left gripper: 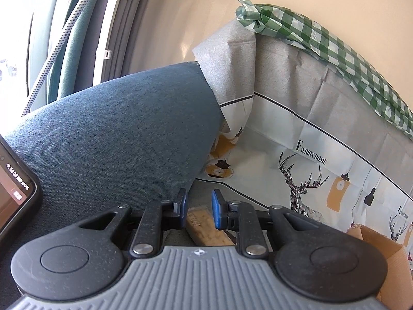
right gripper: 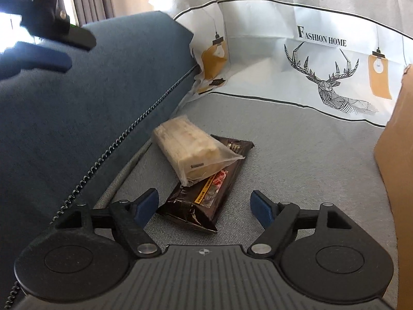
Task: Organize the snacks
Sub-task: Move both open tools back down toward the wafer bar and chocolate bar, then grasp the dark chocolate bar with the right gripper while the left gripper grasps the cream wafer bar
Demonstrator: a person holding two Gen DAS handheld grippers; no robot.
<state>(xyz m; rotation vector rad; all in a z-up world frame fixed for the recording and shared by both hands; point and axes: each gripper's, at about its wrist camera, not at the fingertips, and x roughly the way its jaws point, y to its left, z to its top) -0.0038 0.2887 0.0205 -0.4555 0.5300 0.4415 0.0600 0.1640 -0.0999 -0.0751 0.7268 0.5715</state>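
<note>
In the right wrist view a clear-wrapped pale biscuit pack [right gripper: 191, 149] lies across a dark brown snack packet [right gripper: 206, 193] on the grey sofa seat [right gripper: 296, 160]. My right gripper [right gripper: 204, 206] is open, its blue pads either side of the dark packet's near end, just above it. My left gripper [left gripper: 199, 208] hovers higher with a narrow gap between its blue pads and nothing in them; the biscuit pack [left gripper: 206, 228] shows below, partly hidden. The left gripper also appears blurred at top left of the right wrist view [right gripper: 46, 49].
A blue cushion [right gripper: 90, 98] with a zip flanks the snacks on the left. A printed deer cover [right gripper: 322, 59] drapes the backrest. A cardboard box [right gripper: 395, 160] stands at right, also in the left wrist view [left gripper: 387, 263]. A green checked cloth [left gripper: 322, 41] lies on top. A phone [left gripper: 15, 186] is at left.
</note>
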